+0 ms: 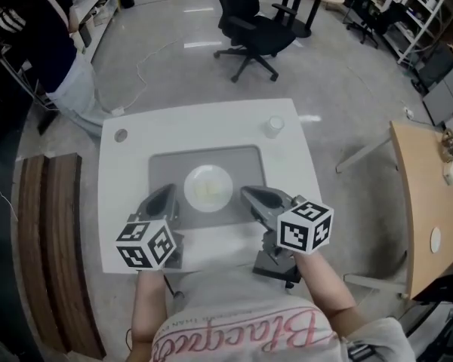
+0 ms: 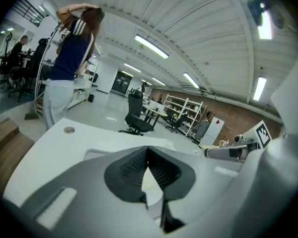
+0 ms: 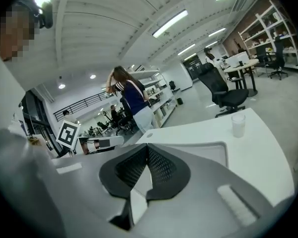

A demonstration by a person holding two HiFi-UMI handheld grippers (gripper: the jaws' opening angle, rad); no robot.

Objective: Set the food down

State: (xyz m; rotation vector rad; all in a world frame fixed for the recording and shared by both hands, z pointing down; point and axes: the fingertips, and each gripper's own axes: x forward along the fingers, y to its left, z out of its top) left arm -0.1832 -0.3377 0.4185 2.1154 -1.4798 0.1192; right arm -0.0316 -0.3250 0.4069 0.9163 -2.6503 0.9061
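One white table [image 1: 128,172] filled the head view; your shirt cut off its near edge, and the shirt's pink script was half hidden, not legible. One grey tray [image 1: 166,168] lay mid-table. Two grippers, your left gripper [image 1: 166,194] & right gripper [image 1: 249,193], had jaws closed on nothing. Between them, one plate [image 1: 208,188] sat on the tray w/ pale food, too blurred to ID. One cup [image 1: 274,127] stood far right.

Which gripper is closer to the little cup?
Right. The right gripper is beside the plate on the same side as the cup; the left gripper is on the plate's other side, farther off.
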